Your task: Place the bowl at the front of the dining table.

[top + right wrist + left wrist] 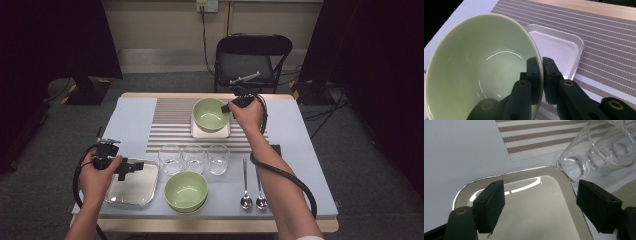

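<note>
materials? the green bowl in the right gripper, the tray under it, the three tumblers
Green bowl: looks like glazed ceramic, given its glossy highlights and thin rim, though it could be melamine.
Tray: looks like metal, probably polished steel or aluminium, with a bright rolled edge and a pale inner face.
Tumblers: clear glass or hard plastic, see-through with thick bases.
Right gripper: shut on the bowl's rim.

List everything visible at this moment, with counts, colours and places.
far bowl: 1, pale green, over the far tray, rim pinched by right gripper
near bowl: 1, pale green, near edge
far tray: 1, white, on placemat
near tray: 1, silver, near left
placemat: 1, striped, table centre
glasses: 3, clear, in a row
spoons: 2, silver, near right
chair: 1, black, beyond table
left gripper: black, open, over near tray
right gripper: black, shut on far bowl
</note>
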Tool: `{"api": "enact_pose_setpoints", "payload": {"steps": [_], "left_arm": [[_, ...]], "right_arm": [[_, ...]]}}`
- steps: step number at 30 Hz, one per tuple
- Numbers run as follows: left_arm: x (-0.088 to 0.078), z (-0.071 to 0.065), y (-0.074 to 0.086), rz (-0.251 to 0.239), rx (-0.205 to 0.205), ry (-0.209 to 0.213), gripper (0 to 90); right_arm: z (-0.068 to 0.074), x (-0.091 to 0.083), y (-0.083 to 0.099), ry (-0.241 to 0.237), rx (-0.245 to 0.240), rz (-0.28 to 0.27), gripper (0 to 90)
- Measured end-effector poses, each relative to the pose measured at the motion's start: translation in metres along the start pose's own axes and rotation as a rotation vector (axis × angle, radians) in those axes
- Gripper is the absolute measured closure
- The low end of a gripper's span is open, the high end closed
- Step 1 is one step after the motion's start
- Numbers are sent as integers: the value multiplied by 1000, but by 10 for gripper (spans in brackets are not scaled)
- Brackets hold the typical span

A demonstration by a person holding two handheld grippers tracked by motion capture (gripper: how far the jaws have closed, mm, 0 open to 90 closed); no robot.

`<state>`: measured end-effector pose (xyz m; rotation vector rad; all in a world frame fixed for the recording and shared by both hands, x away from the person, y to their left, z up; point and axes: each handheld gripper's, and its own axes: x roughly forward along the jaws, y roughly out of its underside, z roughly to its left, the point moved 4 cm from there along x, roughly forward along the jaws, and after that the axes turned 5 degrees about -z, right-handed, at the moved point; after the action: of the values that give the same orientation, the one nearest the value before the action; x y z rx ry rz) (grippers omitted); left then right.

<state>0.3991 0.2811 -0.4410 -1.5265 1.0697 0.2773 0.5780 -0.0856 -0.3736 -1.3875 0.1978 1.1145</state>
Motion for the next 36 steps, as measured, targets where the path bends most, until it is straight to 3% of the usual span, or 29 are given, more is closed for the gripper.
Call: {"api": "enact_pose_setpoints", "payload": {"steps": [36], "left_arm": [[-1, 1, 0, -8, 3, 2, 230]], "right_arm": [[-7, 15, -2, 20, 16, -5, 848]]}}
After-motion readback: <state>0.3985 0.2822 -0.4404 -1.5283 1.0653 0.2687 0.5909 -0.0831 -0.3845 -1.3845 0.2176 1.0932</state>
